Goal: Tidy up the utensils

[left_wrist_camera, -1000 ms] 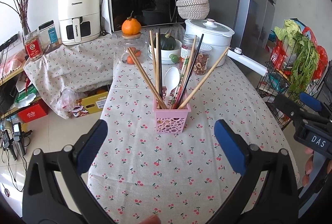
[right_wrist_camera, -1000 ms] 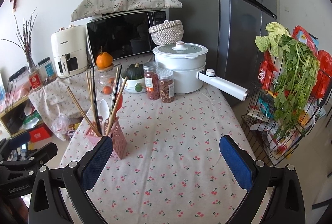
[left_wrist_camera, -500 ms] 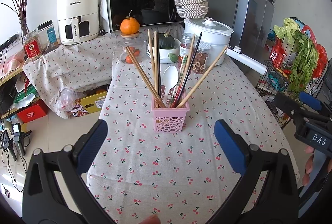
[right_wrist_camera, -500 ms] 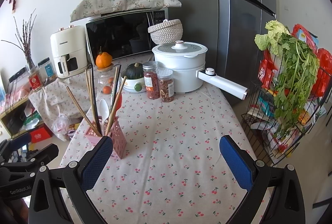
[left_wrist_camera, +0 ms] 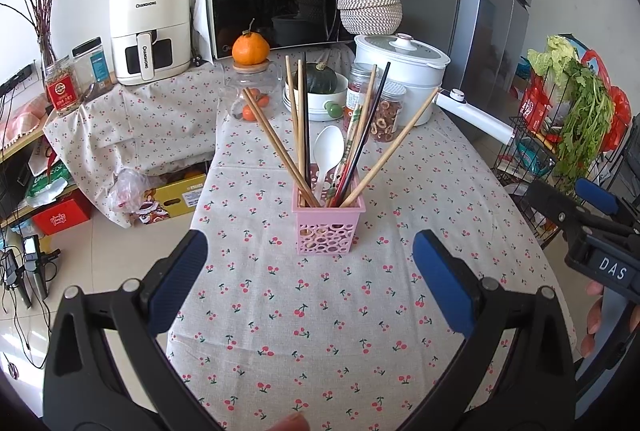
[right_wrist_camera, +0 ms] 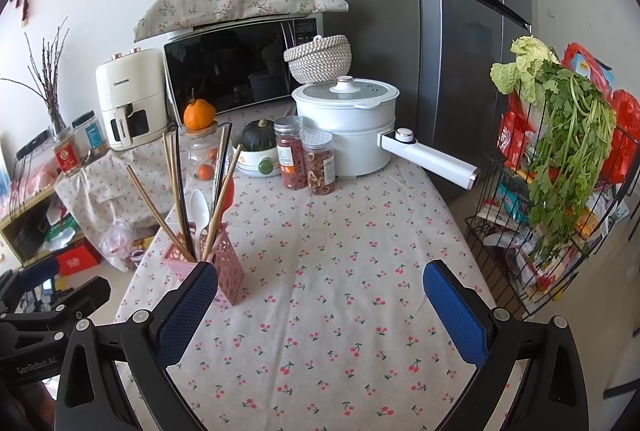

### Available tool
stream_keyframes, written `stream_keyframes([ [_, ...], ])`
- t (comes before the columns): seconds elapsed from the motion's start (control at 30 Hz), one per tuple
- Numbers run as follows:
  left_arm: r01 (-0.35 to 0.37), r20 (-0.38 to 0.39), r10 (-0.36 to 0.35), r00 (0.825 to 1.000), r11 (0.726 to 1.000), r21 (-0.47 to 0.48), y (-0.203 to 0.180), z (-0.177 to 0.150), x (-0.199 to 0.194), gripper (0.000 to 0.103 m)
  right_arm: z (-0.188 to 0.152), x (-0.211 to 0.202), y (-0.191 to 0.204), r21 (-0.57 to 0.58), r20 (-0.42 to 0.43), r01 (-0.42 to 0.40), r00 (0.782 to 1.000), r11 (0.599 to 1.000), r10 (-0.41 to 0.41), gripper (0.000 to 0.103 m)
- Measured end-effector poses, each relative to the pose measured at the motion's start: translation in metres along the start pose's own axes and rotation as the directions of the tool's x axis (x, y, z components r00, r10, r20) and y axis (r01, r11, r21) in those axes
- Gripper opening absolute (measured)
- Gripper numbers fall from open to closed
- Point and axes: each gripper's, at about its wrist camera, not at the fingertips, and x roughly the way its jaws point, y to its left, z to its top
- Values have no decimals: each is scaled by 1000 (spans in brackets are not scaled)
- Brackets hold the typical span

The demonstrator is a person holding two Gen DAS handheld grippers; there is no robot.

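A pink perforated holder [left_wrist_camera: 329,227] stands on the cherry-print tablecloth [left_wrist_camera: 320,331]. It holds several wooden and dark chopsticks [left_wrist_camera: 280,147] and a white spoon [left_wrist_camera: 329,147]. My left gripper [left_wrist_camera: 316,273] is open and empty, just in front of the holder. In the right wrist view the holder [right_wrist_camera: 224,271] stands at the left, behind the left fingertip. My right gripper [right_wrist_camera: 320,305] is open and empty above the cloth; it also shows at the right edge of the left wrist view [left_wrist_camera: 592,207].
At the table's far end stand a white pot with a long handle [right_wrist_camera: 348,127], two spice jars [right_wrist_camera: 304,159], a bowl with a squash [right_wrist_camera: 258,151] and a glass jar topped by an orange [right_wrist_camera: 199,135]. A wire rack with greens [right_wrist_camera: 560,171] stands right.
The left gripper has drawn slightly closer to the holder. The right gripper has hardly moved. Both stay open.
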Motion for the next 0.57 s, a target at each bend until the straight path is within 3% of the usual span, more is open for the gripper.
stream_keyframes([
  [0.57,9,-6,-9,1000,1000,8,-3,-7,2,102,-3,1,1,4,-6,1,1000,1000,-1,103],
])
